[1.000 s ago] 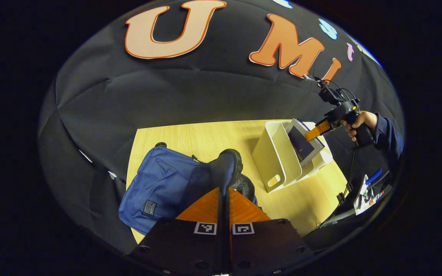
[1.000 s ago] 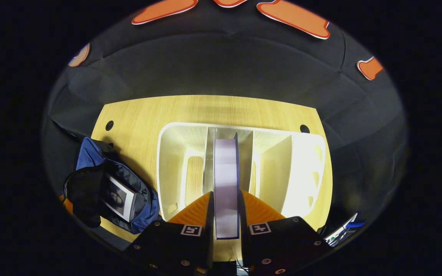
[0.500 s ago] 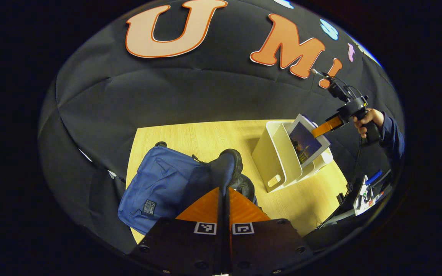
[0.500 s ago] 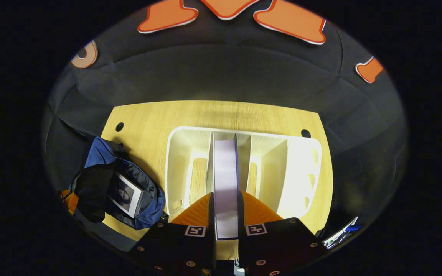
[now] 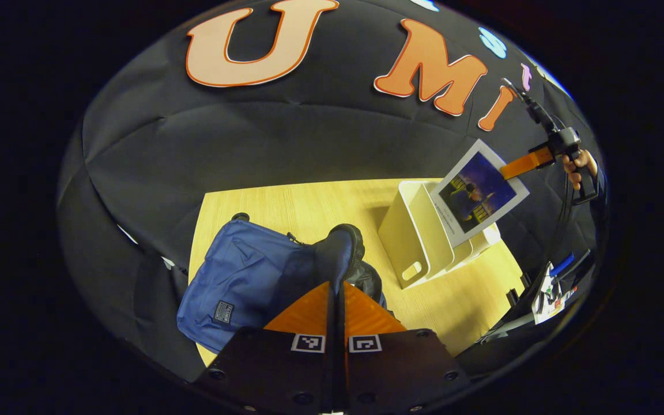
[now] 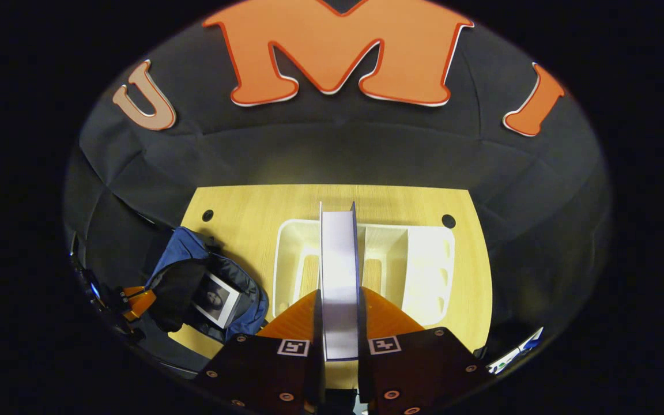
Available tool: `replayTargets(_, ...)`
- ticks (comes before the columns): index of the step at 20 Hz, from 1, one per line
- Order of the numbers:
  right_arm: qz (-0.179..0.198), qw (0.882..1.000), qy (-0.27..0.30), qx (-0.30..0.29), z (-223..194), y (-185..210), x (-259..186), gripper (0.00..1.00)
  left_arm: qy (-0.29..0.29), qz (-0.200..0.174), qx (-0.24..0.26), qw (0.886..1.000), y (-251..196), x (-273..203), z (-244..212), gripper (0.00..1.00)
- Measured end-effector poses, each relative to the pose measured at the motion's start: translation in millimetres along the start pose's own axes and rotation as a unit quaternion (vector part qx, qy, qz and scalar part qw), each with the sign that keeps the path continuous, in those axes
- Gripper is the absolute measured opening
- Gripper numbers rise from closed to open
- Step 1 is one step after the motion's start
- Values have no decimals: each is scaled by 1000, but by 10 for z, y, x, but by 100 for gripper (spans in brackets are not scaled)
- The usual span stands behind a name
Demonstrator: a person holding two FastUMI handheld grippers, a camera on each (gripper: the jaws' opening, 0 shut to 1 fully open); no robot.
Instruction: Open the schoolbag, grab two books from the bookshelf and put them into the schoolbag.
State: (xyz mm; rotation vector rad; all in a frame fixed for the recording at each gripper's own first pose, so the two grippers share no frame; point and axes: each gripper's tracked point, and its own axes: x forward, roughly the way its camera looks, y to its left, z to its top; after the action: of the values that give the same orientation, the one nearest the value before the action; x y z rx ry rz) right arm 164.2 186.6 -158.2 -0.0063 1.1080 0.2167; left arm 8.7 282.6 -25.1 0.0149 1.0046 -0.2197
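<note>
Now book (image 6: 339, 271) — between right gripper (image 6: 340, 300) fingers

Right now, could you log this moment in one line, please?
left gripper: holding schoolbag flap | right gripper: book above bookshelf

A pale wooden table (image 6: 251, 207) carries two things — a blue schoolbag (image 5: 240, 276) and a white bookshelf (image 6: 430, 259).

I see a navy blue schoolbag (image 5: 240, 276) with a black lining on a pale yellow wood-grain table (image 5: 286, 202). Beside the schoolbag stands a cream-white bookshelf (image 5: 418, 242). Above the bookshelf, a book (image 5: 478, 193) shows a deep blue cover bordered white.
</note>
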Motion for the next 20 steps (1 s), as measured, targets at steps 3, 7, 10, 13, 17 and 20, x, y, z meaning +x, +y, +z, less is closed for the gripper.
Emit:
replayTargets(3, 9, 1000, -17, 2, 36, -3, -176, 22, -1, 2, 1, 1000, -3, 19, 16, 1)
replayTargets(7, 62, 997, -26, 26, -22, 219, -312, 22, 0, 12, 8, 1000, 35, -4, 43, 1)
replayTargets(10, 101, 994, -30, 44, -85, 429, -373, 23, 2, 19, 13, 1000, 54, -4, 77, 1)
replayTargets(13, 164, 984, -25, 70, -180, 769, -389, 22, 2, 25, 19, 1000, 61, -20, 114, 1)
replayTargets(17, 227, 967, -2, 116, -402, 1249, -226, 22, -1, 35, 26, 999, 91, -48, 157, 1)
replayTargets(20, 250, 953, 16, 167, -548, 1563, 25, 22, -1, 35, 29, 999, 87, -66, 160, 1)
